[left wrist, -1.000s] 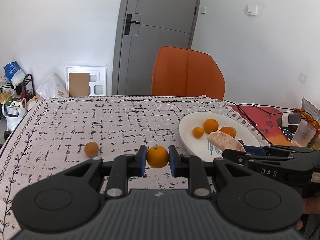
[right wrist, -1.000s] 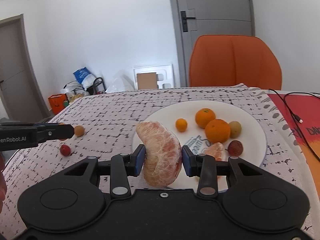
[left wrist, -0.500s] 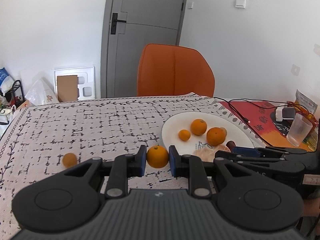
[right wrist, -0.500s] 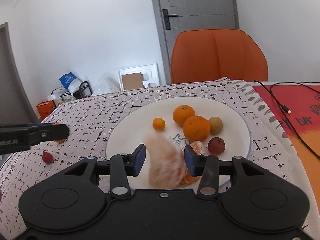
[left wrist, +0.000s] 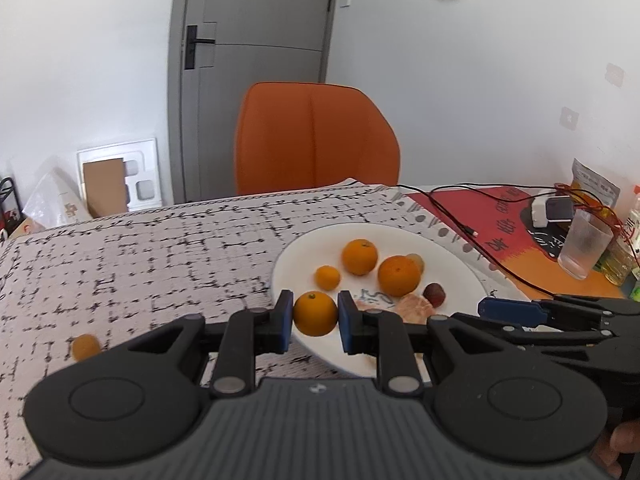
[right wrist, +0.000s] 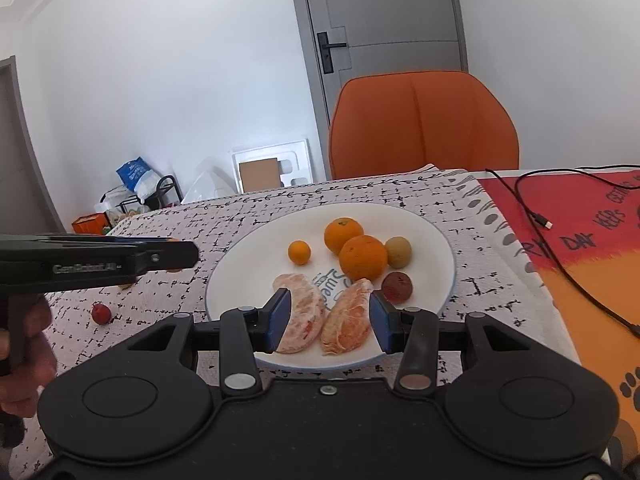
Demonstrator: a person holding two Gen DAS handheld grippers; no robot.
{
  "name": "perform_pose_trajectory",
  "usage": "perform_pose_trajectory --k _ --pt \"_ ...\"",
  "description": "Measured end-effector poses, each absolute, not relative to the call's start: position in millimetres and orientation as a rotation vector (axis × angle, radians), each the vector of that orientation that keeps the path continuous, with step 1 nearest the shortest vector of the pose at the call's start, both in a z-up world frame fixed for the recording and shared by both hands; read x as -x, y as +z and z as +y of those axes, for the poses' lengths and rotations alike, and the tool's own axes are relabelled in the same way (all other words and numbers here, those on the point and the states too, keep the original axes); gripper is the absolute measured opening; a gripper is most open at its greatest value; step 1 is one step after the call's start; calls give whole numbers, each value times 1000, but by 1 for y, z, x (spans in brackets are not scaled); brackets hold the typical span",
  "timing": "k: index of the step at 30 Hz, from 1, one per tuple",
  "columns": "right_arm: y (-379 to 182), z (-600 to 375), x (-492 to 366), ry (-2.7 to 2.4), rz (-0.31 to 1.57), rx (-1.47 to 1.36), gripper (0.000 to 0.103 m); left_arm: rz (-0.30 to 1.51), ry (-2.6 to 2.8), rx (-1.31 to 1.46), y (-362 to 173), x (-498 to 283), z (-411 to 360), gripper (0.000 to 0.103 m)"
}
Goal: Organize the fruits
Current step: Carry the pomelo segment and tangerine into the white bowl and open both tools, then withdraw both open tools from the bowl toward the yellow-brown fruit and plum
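My left gripper (left wrist: 315,314) is shut on a small orange (left wrist: 315,316), held above the near left rim of the white plate (left wrist: 452,276). In the right wrist view it comes in from the left as a black bar (right wrist: 188,254). My right gripper (right wrist: 326,320) is open over the plate's (right wrist: 432,240) near edge. A pale pink pomelo segment (right wrist: 302,320) and an orange-tinted segment (right wrist: 348,320) lie on the plate between its fingers, gripped by neither pad. Further back on the plate are two oranges (right wrist: 343,234), a small one (right wrist: 299,252), a tan fruit (right wrist: 398,252) and a dark red one (right wrist: 397,288).
A small orange fruit (left wrist: 85,347) and a small red fruit (right wrist: 101,313) lie on the patterned cloth left of the plate. A black cable (right wrist: 560,264) crosses the red mat on the right, near a glass (left wrist: 584,246). An orange chair (left wrist: 316,136) stands behind the table.
The right gripper let go of the pomelo segment, which now lies on the plate, and its jaws widened. The left gripper carried its orange rightward to the plate's rim.
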State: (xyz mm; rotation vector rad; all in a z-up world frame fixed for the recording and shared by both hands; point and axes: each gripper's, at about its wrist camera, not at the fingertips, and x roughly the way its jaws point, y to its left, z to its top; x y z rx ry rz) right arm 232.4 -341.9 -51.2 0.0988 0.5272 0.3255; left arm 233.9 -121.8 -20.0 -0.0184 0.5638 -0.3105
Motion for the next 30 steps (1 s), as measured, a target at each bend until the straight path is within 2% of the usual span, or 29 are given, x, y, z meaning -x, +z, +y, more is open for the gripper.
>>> perform_pose_trajectory --k 8,13,15,17,20,23,28,30 --pt "-51 -348 -228 308 522 -102 44 571 -315 6 -21 -239 -133 23" --pt "-53 -347 -229 313 524 -107 44 576 -293 9 -18 -237 -126 28" --pt "-53 -345 -229 318 523 -106 46 577 -277 -1 -17 -235 -122 36" --pt "-52 -343 -227 324 521 -107 48 570 -257 -9 -16 -232 -119 56" --pt "-52 -339 -226 331 521 -103 48 546 -215 -12 -13 -227 -111 73" --pt "-51 -335 -225 338 521 -100 52 532 -182 -14 -10 -223 -102 80" --pt "-50 -328 -223 350 521 -97 57 532 -149 0 -6 -220 -88 82" --pt "-49 -325 -222 354 520 -99 66 526 -136 2 -4 -217 -82 83"
